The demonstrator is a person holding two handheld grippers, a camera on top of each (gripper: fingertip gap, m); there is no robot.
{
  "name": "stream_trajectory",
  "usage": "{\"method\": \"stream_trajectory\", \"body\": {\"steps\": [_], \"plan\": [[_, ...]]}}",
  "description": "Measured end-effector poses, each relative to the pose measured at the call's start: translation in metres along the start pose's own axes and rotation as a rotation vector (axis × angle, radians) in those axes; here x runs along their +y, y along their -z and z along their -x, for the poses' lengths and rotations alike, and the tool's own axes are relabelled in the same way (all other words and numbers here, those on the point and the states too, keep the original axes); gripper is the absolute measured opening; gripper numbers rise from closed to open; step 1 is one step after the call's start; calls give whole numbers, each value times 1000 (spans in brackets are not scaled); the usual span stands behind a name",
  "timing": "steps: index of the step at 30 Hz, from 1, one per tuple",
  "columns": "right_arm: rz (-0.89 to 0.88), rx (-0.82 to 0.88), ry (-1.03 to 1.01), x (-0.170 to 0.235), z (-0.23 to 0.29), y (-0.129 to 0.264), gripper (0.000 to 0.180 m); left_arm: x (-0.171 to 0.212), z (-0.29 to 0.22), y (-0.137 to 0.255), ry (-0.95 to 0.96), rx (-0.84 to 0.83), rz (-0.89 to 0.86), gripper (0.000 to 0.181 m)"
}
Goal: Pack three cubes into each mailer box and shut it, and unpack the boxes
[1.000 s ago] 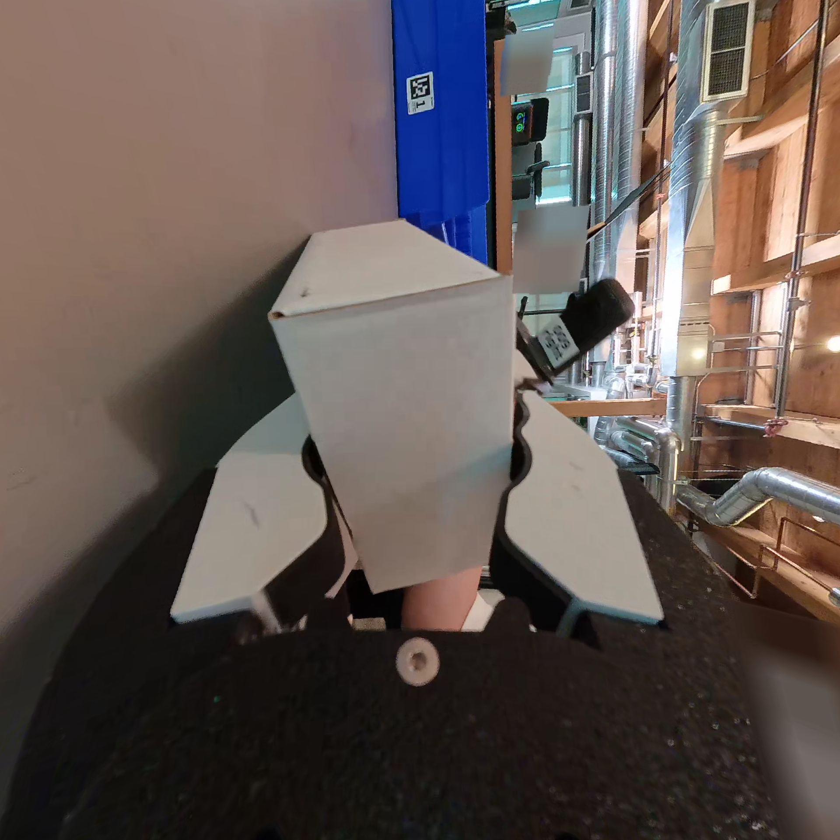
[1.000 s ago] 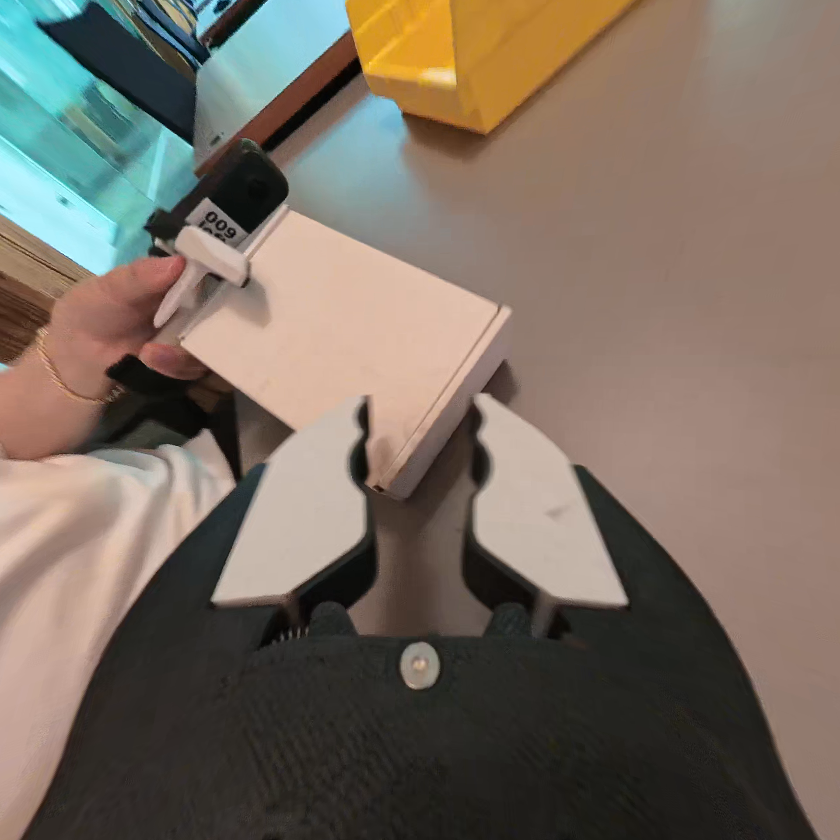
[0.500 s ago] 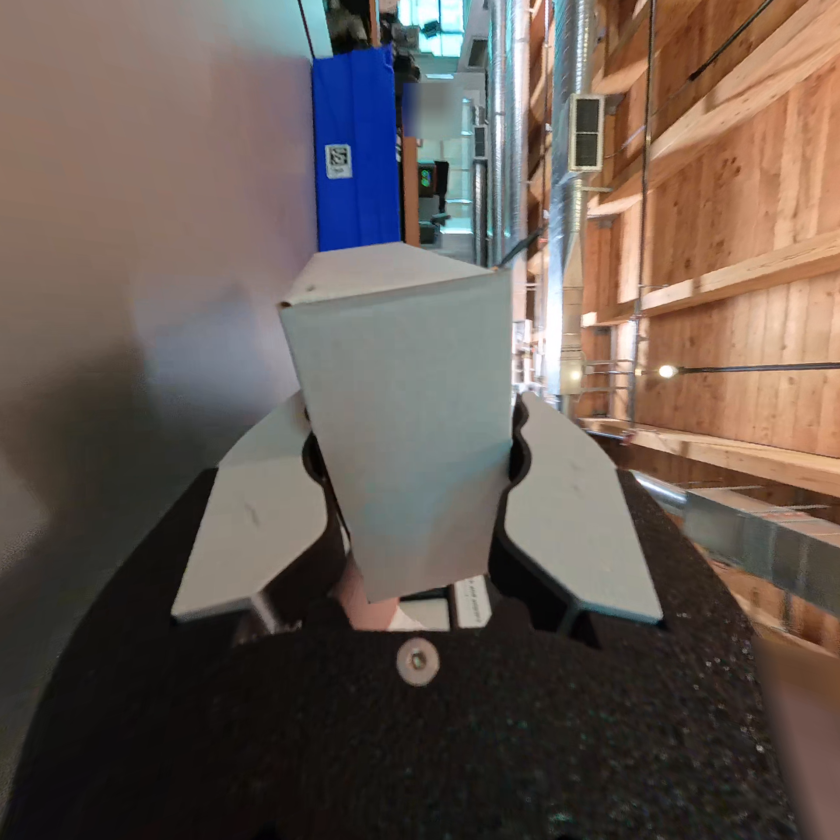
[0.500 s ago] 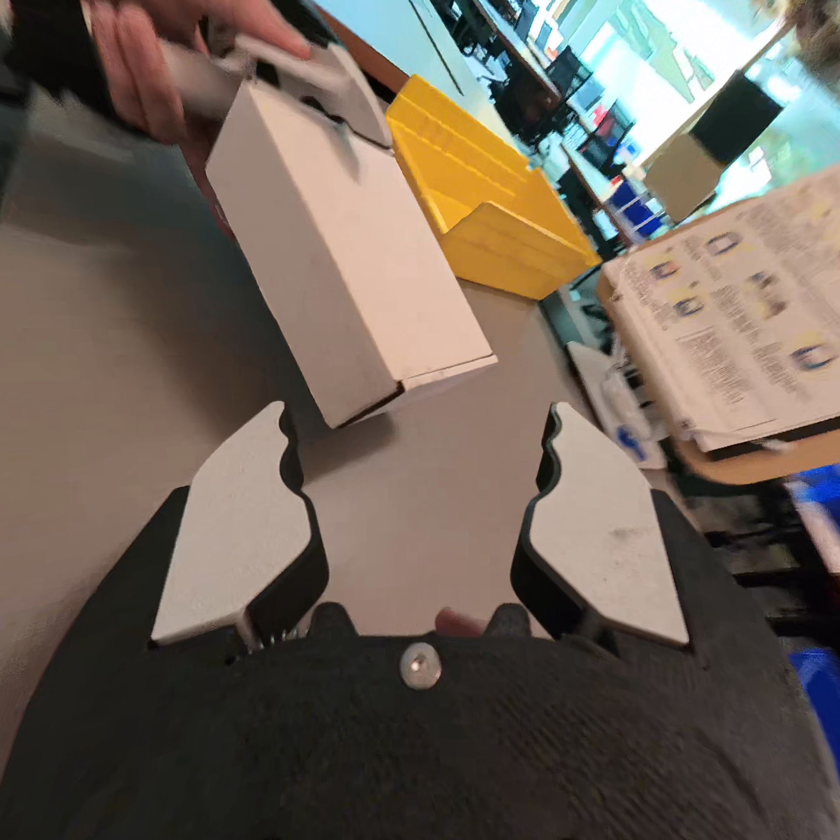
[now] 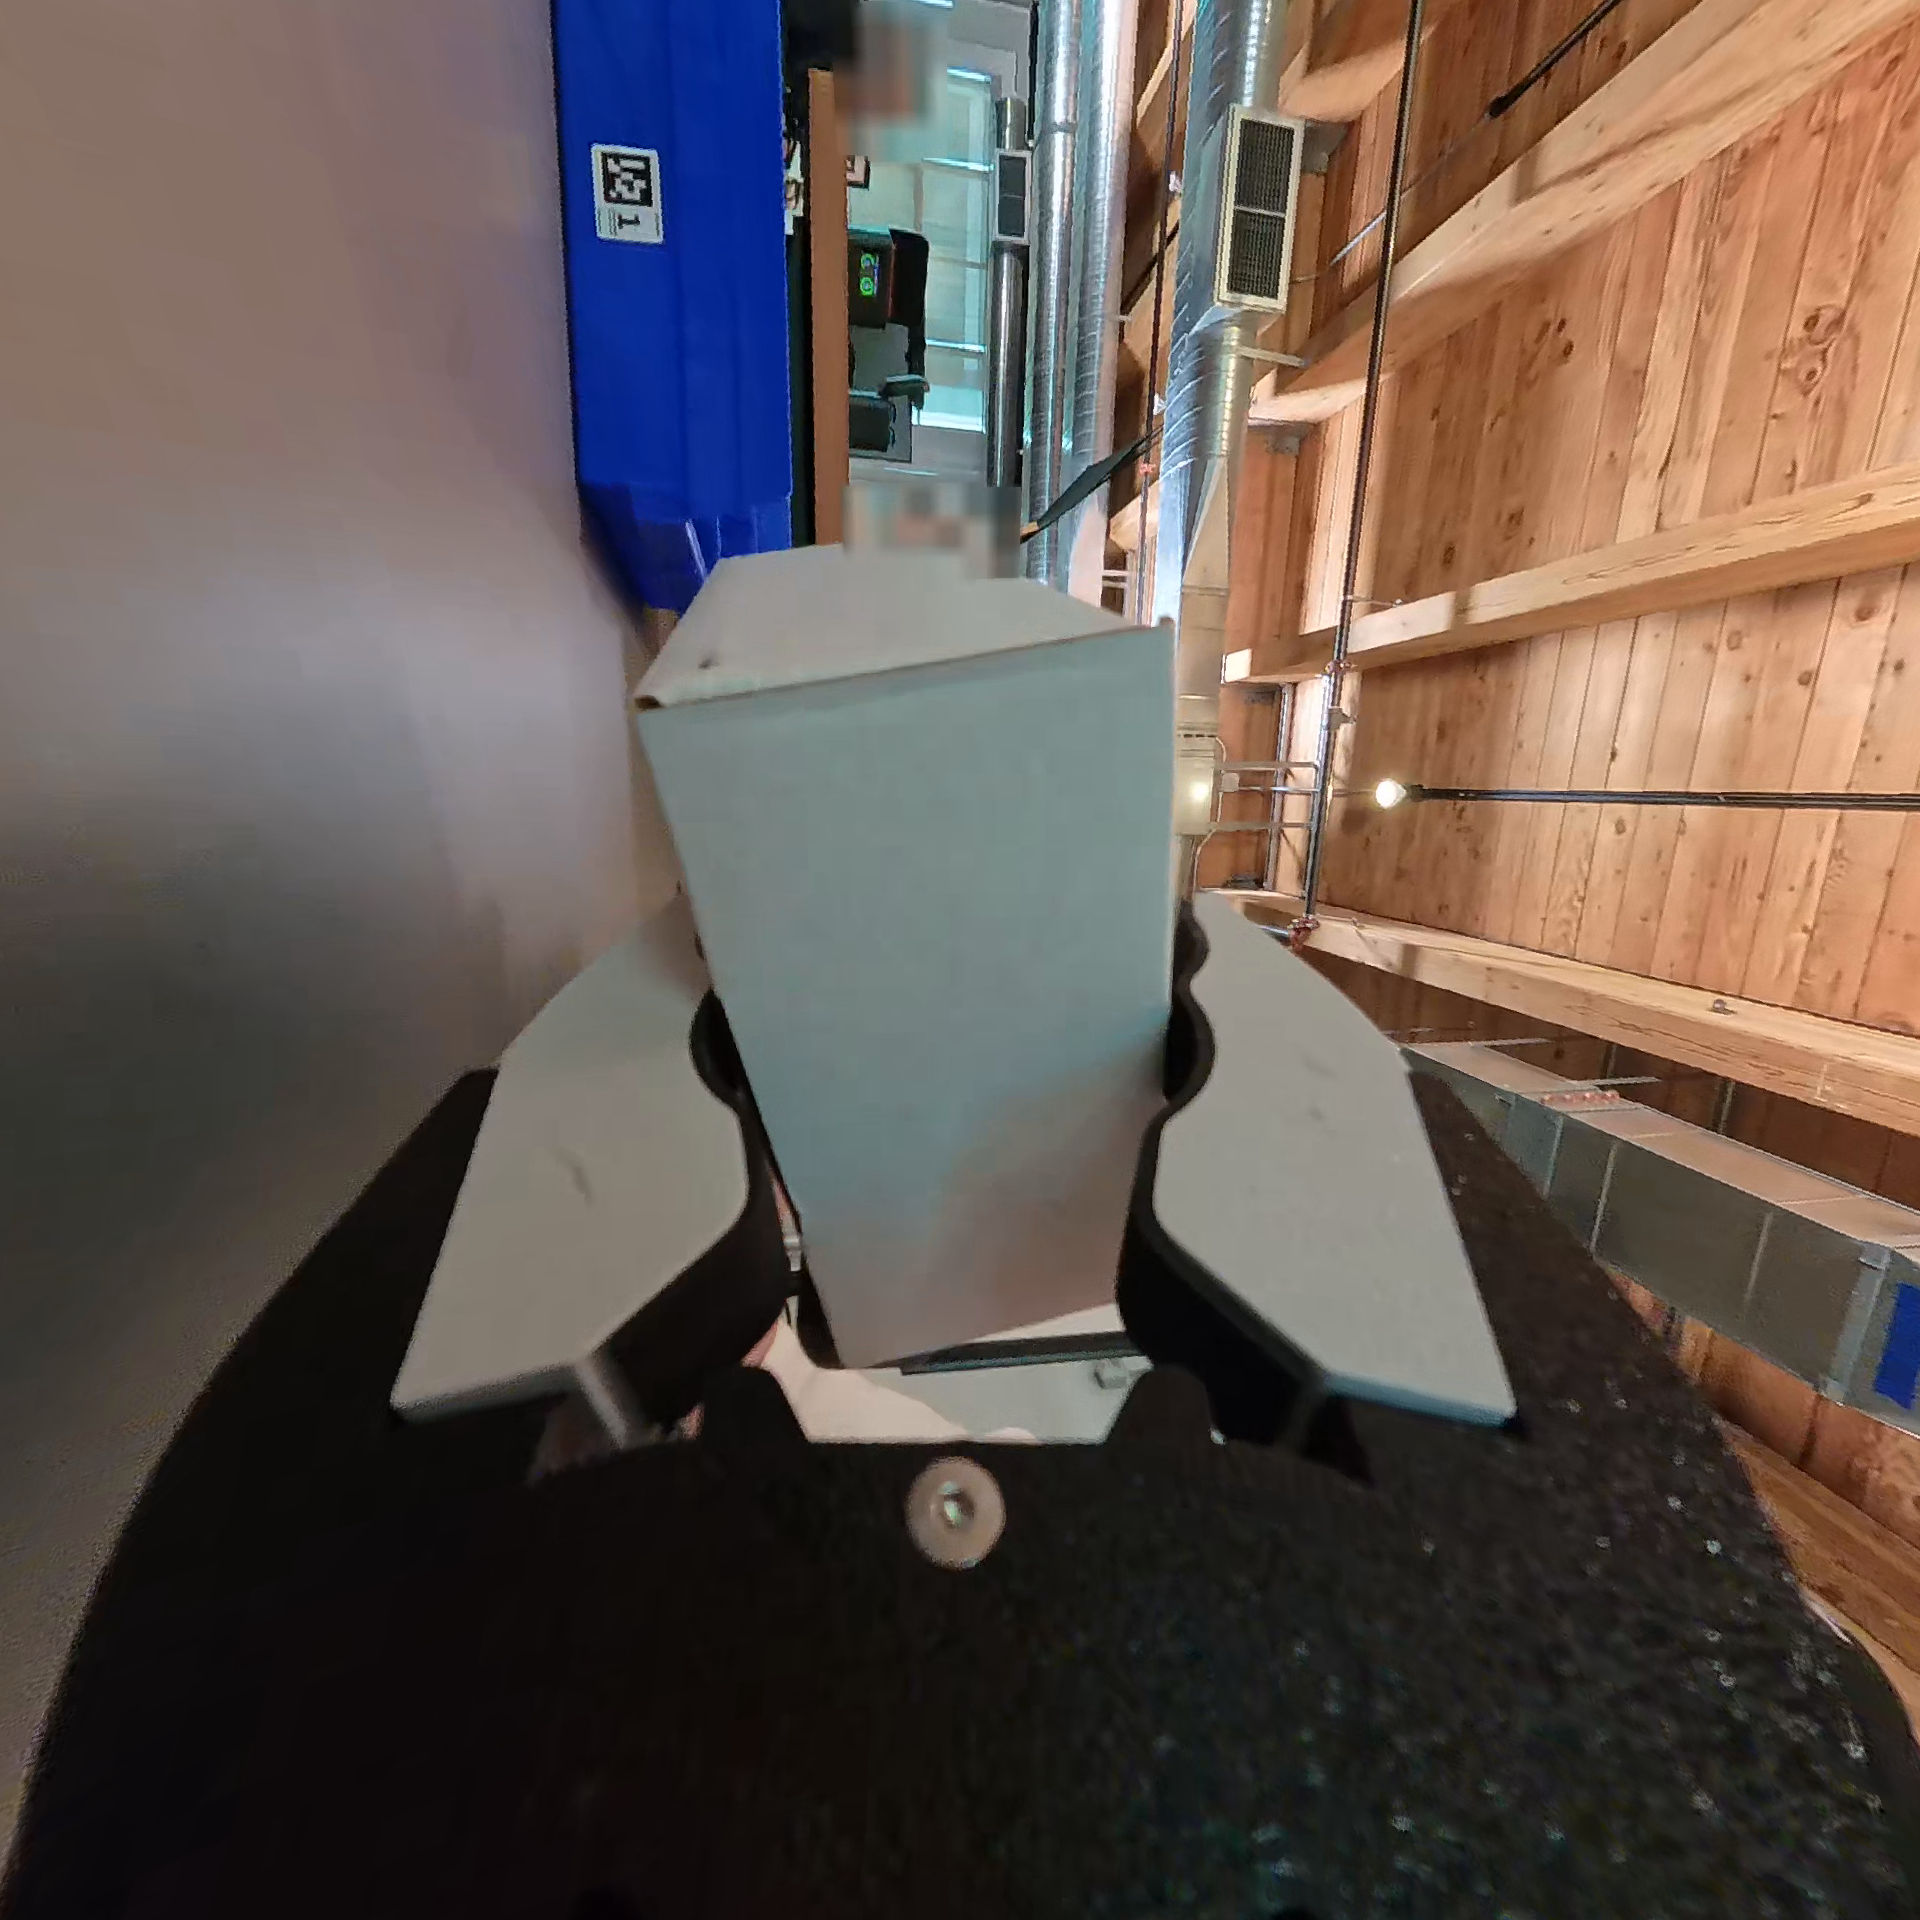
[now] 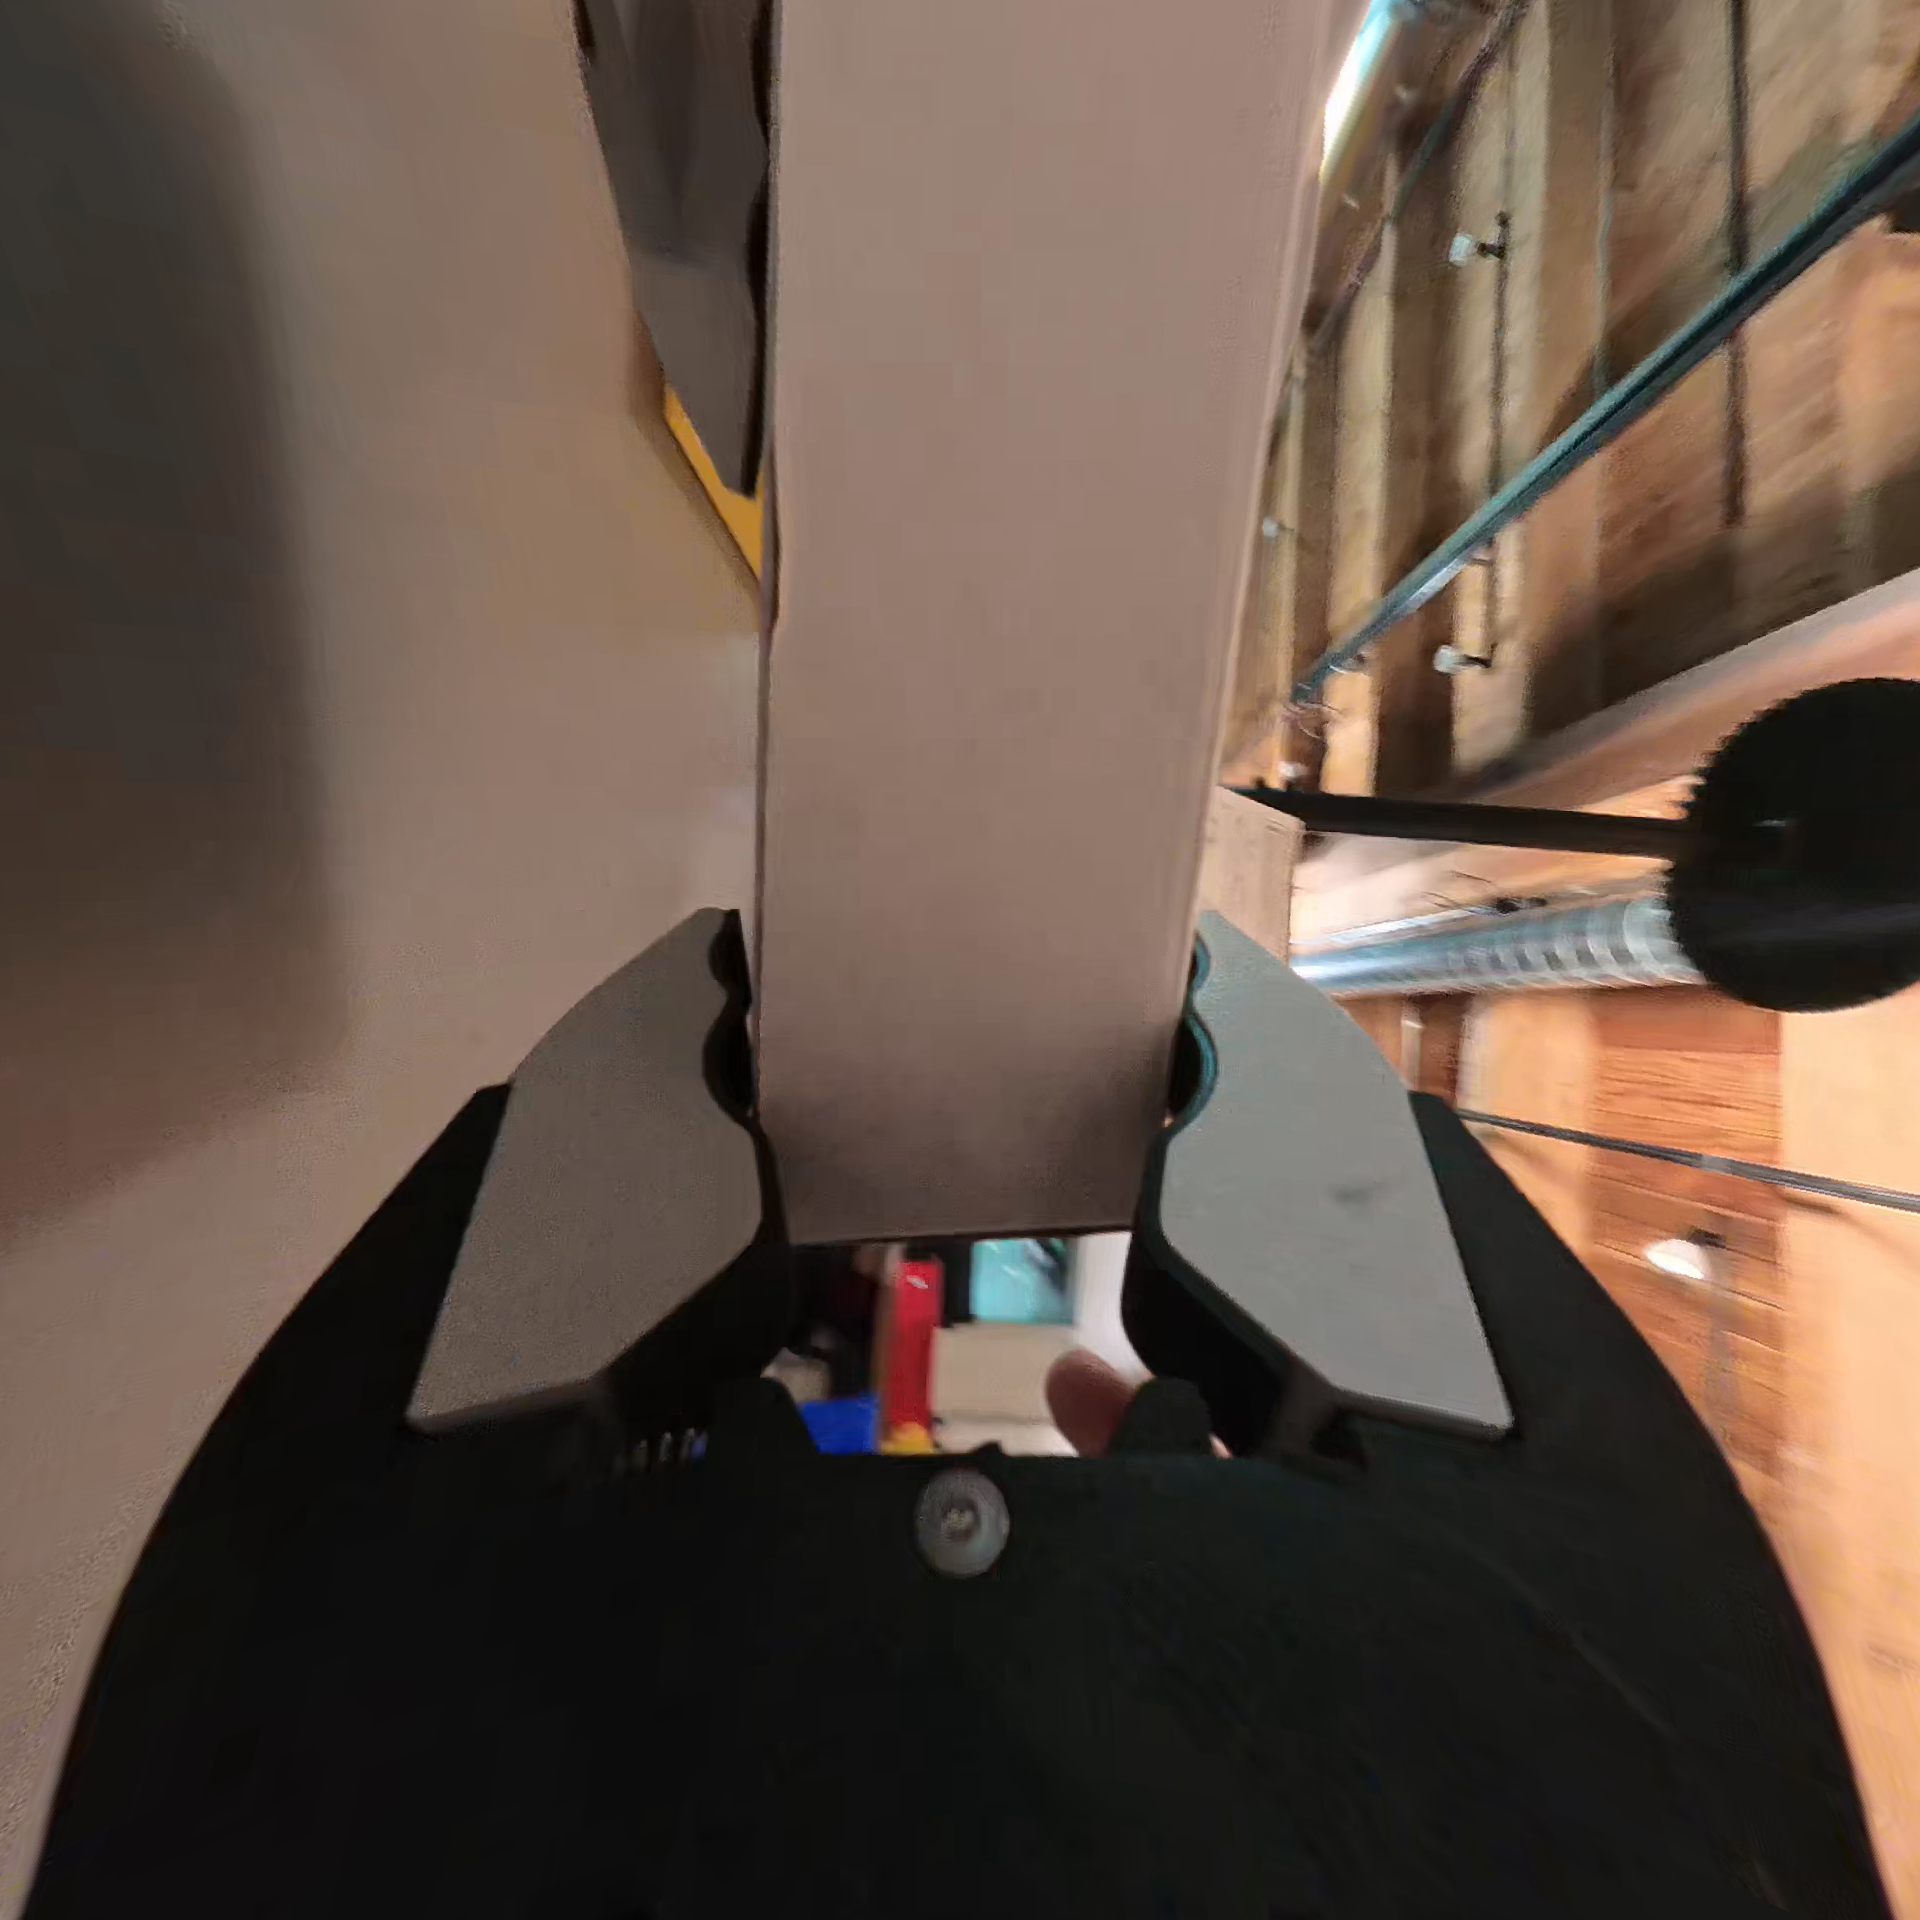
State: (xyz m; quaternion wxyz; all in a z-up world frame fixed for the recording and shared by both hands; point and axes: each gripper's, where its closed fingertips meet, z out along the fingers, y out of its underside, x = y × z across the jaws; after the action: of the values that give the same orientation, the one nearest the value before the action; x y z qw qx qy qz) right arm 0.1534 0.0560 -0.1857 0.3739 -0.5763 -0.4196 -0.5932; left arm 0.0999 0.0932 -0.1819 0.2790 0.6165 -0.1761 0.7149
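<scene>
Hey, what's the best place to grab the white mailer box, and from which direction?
Grip the mailer box across its narrow thickness at one short end, coming in endwise along its length. Its broad flat faces sit parallel, so the fingers press flush. The left claw holds it this way now, closed on one end, and the right claw appears clamped on the box likewise.

Mailer box (image 5: 914, 935) between both grippers' jaws, tabletop (image 5: 260, 520) beside it.

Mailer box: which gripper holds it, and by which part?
Both: the left gripper clamps one end of the mailer box; the right gripper clamps its sides near an end.
</scene>
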Motion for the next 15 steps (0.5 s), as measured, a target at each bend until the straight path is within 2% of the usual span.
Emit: {"method": "stream_trajectory", "body": {"steps": [4,9,12,15], "plan": [[47,-10,-8,3,-3,-1,76,1,-2,2,-55,2,28,82],[31,-224,-196,-2,-8,12,76,1,-8,15,-311,-83,49,104],[4,-420,-352,4,-9,21,76,-3,-18,29,-503,-147,31,101],[11,-727,-513,11,6,32,76,-11,-21,39,-793,-290,-18,96]]}}
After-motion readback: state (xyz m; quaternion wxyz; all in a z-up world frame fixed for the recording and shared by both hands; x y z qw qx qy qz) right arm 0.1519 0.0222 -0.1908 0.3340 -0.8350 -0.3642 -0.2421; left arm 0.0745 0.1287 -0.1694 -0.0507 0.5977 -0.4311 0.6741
